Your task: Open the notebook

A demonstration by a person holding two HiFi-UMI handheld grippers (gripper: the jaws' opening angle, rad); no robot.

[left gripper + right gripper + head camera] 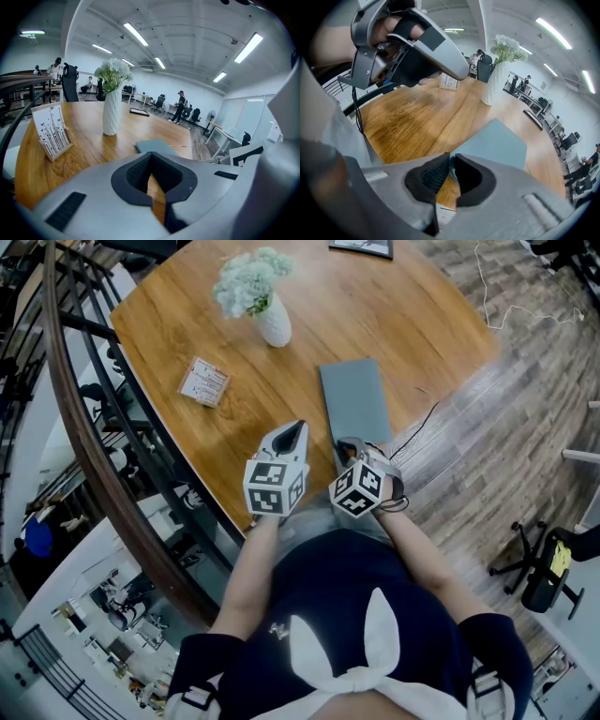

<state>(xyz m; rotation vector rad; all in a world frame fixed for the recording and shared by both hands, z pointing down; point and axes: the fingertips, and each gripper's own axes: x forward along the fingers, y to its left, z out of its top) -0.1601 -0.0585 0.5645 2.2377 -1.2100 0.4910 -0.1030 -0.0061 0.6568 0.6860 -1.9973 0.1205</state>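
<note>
grey notebook (354, 399) lies flat, right of the vase (274, 324) and nearer the person, long axis running away from the person. right gripper (451, 161) pinches its near corner. left gripper (151, 154) has jaws together.

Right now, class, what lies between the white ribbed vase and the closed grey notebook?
The head view shows bare wooden tabletop between the white ribbed vase and the closed grey notebook.

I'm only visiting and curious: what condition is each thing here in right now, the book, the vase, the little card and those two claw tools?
notebook: closed, flat on the table.
right gripper: jaws pinched on the notebook's near corner.
left gripper: jaws together, nothing in them, clear of the notebook.
vase: upright, holding flowers.
card: propped up, untouched.
</note>
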